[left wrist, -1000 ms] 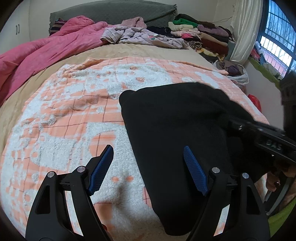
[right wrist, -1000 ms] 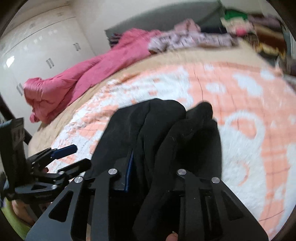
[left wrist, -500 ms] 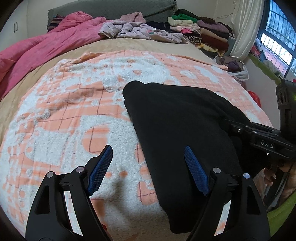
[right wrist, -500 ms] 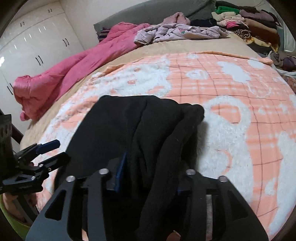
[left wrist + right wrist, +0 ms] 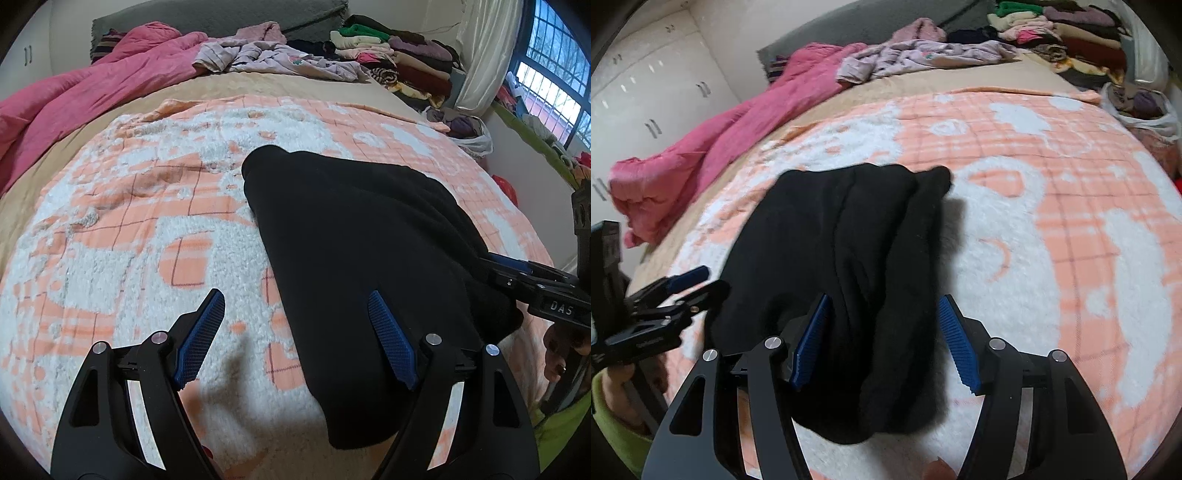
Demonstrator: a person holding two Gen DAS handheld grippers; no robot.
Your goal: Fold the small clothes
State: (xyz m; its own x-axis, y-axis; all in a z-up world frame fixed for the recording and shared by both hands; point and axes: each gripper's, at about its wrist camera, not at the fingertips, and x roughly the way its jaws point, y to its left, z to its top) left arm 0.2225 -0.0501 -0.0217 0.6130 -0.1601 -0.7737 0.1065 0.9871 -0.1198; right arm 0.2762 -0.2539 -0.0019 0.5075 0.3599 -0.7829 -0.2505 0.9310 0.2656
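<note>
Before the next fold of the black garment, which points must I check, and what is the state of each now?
1. Black garment lies on the orange blanket: ok.
2. Right gripper has released it: jaws are opening, cloth is between them, pads seem not to press: ok.
3. Left gripper free: open, nothing gripped, one finger over the garment's edge: ok.
4. Garment flat and smooth: not ok, bunched ridges near the right gripper.
5. Folded edges aligned: cannot tell.
6. Blanket around the garment free of other clothes: ok.
</note>
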